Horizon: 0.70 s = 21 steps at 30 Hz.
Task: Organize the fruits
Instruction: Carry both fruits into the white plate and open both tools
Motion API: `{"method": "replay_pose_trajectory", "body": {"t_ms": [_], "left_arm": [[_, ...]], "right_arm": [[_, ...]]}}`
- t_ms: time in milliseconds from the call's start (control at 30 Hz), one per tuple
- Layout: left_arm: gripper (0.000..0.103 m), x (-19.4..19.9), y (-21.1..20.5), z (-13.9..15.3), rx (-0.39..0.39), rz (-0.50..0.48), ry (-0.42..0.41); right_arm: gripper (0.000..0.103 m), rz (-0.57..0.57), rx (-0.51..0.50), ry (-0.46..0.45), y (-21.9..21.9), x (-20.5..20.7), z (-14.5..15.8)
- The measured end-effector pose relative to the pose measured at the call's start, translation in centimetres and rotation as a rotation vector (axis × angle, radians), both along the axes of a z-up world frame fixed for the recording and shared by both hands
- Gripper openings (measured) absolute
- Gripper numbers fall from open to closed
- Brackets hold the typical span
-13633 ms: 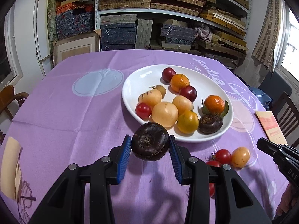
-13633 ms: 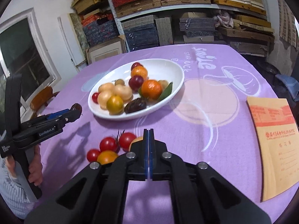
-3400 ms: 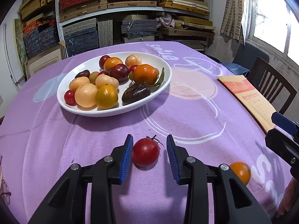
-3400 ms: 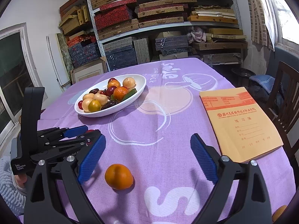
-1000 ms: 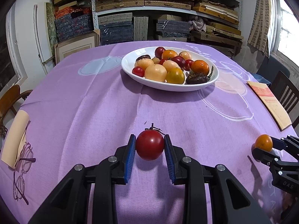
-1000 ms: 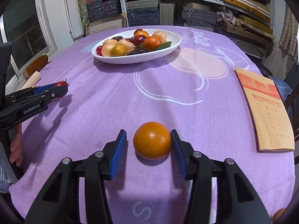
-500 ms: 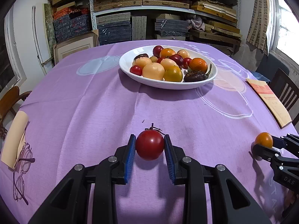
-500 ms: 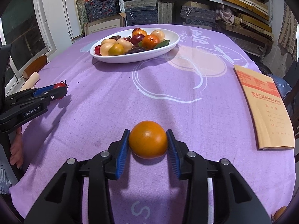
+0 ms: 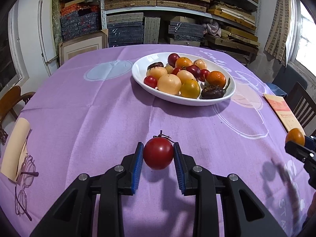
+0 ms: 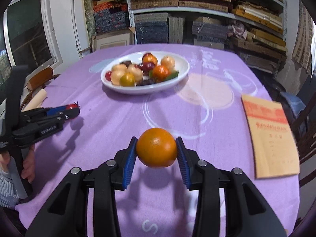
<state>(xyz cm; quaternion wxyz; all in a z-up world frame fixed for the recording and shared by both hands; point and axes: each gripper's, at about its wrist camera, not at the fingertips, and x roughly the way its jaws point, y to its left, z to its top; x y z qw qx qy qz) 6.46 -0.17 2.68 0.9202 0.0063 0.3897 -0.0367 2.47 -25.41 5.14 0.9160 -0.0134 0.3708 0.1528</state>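
My left gripper (image 9: 158, 158) is shut on a red tomato (image 9: 158, 155) with a green stem and holds it above the purple tablecloth. My right gripper (image 10: 156, 152) is shut on an orange fruit (image 10: 156, 147), lifted off the cloth. A white oval plate (image 9: 229, 94) heaped with several fruits sits farther back at the table's centre; it also shows in the right wrist view (image 10: 183, 73). The right gripper with its orange (image 9: 295, 136) shows at the right edge of the left wrist view. The left gripper (image 10: 67, 111) with the tomato shows at left in the right wrist view.
An orange booklet (image 10: 270, 134) lies at the table's right edge, also in the left wrist view (image 9: 280, 108). Eyeglasses (image 9: 23, 187) and a beige roll (image 9: 15, 150) lie at the left edge. Chairs stand on both sides; shelves of boxes behind.
Both grippers have risen and moved toward the plate with their fruits. The right gripper has lifted the orange off the cloth. The plate appears nearer in the right wrist view.
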Motion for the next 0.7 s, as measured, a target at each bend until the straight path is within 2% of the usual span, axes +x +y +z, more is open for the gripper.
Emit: {"method": "replay_pose_trajectory", "body": {"t_ms": [200,333,500,700], "left_arm": [[0.031,2.3,-0.9,2.9,0.046,-0.01,-0.07],[0.031,4.1,-1.6,4.7,0.047,-0.008,-0.108],[0.031,6.5,-2.2,5.9,0.056,-0.005,-0.13],[0.031,9.8,-2.7,6.2,0.064,0.008,-0.134]], "right_arm": [[0.039,0.028,-0.009,-0.098,1.6,2.0,4.7],[0.039,0.03,0.005,-0.122,2.4,4.6,6.8],[0.039,0.018,0.026,-0.12,3.2,8.2,8.0],[0.039,0.013,0.037,-0.094,4.5,12.5,7.8]]}}
